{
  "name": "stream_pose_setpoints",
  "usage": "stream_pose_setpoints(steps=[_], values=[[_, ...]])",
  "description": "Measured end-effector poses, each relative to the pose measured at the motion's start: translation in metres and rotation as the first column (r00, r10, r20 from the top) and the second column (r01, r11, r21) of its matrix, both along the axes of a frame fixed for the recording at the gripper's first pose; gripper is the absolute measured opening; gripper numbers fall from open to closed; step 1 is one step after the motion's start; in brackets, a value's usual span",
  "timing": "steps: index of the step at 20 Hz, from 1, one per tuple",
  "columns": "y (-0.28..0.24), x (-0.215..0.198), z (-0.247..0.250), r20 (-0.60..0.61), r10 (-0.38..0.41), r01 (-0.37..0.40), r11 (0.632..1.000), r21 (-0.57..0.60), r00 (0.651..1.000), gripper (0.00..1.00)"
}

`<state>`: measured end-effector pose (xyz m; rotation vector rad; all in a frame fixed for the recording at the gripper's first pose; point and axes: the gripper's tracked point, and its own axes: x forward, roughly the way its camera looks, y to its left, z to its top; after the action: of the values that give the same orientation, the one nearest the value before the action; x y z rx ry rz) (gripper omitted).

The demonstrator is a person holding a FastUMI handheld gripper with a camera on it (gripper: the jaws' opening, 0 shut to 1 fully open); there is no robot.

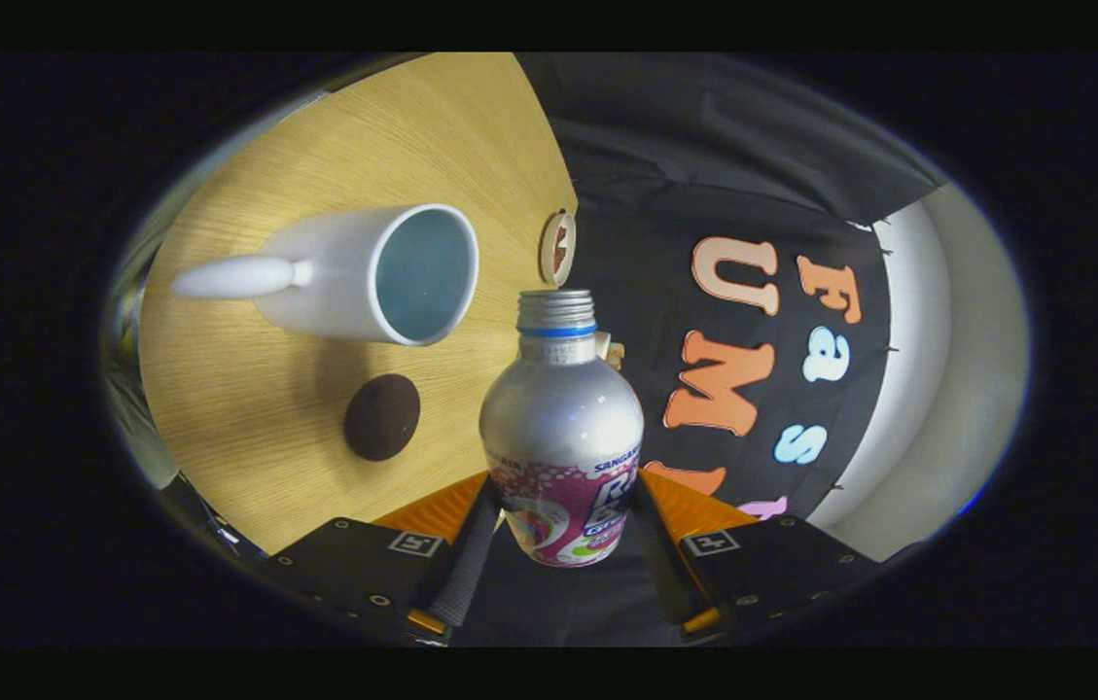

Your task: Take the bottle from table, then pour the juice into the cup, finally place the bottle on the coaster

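Note:
A silver bottle (562, 428) with a pink label and an uncapped threaded neck sits between my fingers, and my gripper (563, 520) is shut on its lower body. The view is rolled sideways, so the wooden table (247, 428) stands like a wall beside the bottle. A white mug (354, 274) with a long handle stands on that table, its open mouth facing the bottle's neck and a little beyond it. A dark round coaster (381, 416) lies on the table beside the mug, close to the bottle's shoulder. I see no liquid leaving the neck.
A small round wooden disc (557, 248) stands at the table's edge just beyond the bottle's neck. The black cloth wall (665, 175) hangs behind the table's edge, with a pale surface (938, 369) further off past it.

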<state>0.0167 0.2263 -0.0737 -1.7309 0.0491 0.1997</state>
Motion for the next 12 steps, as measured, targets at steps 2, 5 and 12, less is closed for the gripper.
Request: stream_pose_setpoints(steps=[2,5,12], values=[[-0.007,0.001,-0.008,-0.026,-0.021,0.023,0.998,0.055,0.999,0.75],[-0.015,0.000,-0.020,-0.091,-0.052,0.068,0.980,0.185,0.995,0.75],[-0.022,-0.003,-0.024,-0.217,-0.049,0.158,0.839,0.520,0.975,0.75]])
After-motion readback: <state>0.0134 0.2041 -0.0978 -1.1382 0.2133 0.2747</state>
